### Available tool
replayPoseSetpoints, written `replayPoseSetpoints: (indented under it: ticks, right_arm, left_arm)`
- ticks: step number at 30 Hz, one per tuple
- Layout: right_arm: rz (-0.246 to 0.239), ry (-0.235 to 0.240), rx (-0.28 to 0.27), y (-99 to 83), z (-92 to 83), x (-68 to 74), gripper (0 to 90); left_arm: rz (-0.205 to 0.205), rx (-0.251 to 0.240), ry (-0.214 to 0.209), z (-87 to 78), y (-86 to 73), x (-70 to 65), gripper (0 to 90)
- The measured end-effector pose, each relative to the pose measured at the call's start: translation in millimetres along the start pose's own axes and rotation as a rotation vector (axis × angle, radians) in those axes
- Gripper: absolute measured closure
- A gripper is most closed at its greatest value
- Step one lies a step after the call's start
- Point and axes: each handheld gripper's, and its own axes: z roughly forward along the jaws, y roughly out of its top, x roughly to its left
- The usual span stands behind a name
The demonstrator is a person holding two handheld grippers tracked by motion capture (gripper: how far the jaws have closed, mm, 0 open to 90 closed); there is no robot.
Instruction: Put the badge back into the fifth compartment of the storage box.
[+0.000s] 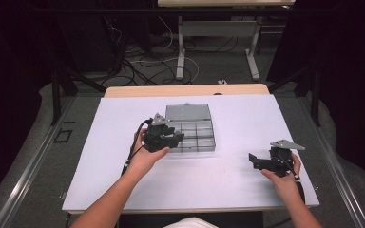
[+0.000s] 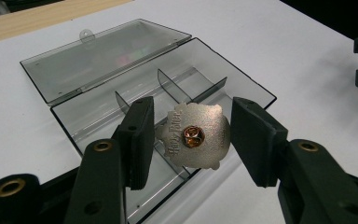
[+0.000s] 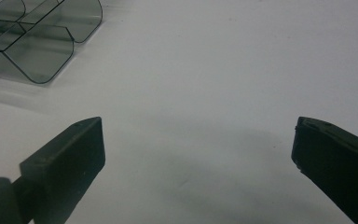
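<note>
The jaws of the left gripper (image 2: pixel 191 140) are closed on a silver pin badge (image 2: pixel 196 136), gripped by its 2 side edges with its back and brass clasp facing the camera, above the near compartments of the box. On the white counter (image 1: pixel 247 123) lies the clear smoked organizer box (image 2: pixel 168 93), its lid (image 2: pixel 102 56) folded flat behind it and its dividers (image 2: pixel 191 86) upright. The jaws of the right gripper (image 3: pixel 198 154) are held wide apart with nothing between them, low over bare counter well to the side of the box. The edge grip looks slight, so the badge could be twisted out or dropped on a divider rather than into 1 compartment if released off-centre.
</note>
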Motion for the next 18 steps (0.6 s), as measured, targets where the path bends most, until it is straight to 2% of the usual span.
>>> replayPoseSetpoints:
  ticks: [1, 2, 8, 9, 11, 12, 14, 18]
  right_arm:
    - [0.001, 0.001, -0.001, 0.0, 0.1, 0.0, 2.4]
    - [0.002, 0.001, 0.0, 0.0, 0.1, -0.1, 2.4]
    - [0.002, 0.002, 0.0, 0.1, 0.3, -0.3, 2.4]
    - [0.004, 0.002, -0.001, 0.1, 0.4, -0.2, 2.4]
    - [0.003, 0.002, 0.0, 0.1, 0.5, -0.3, 2.4]
    - [0.003, 0.002, 0.0, 0.1, 0.6, -0.3, 2.4]
    - [-0.006, 0.003, -0.002, 0.1, 0.9, -1.1, 2.4]
    - [0.006, 0.004, 0.0, 0.4, 0.8, -0.6, 2.5]
  left_arm:
    - [-0.009, -0.005, -0.004, 1.4, -0.2, -0.7, 50.9]
    - [-0.001, -0.003, 0.0, 2.2, 0.1, -0.2, 50.9]
    - [-0.009, 0.002, -0.001, 8.7, 0.5, -0.5, 50.9]
    - [-0.027, 0.001, -0.003, 10.2, 0.1, -1.8, 50.9]
    - [-0.021, 0.001, -0.005, 12.5, -0.2, -1.4, 50.9]
    - [-0.033, 0.002, -0.008, 14.3, -0.3, -2.0, 50.9]
    - [-0.026, 0.013, -0.005, 15.6, -0.1, -1.5, 50.9]
    - [-0.027, 0.008, -0.002, 20.2, -0.3, -1.3, 50.9]
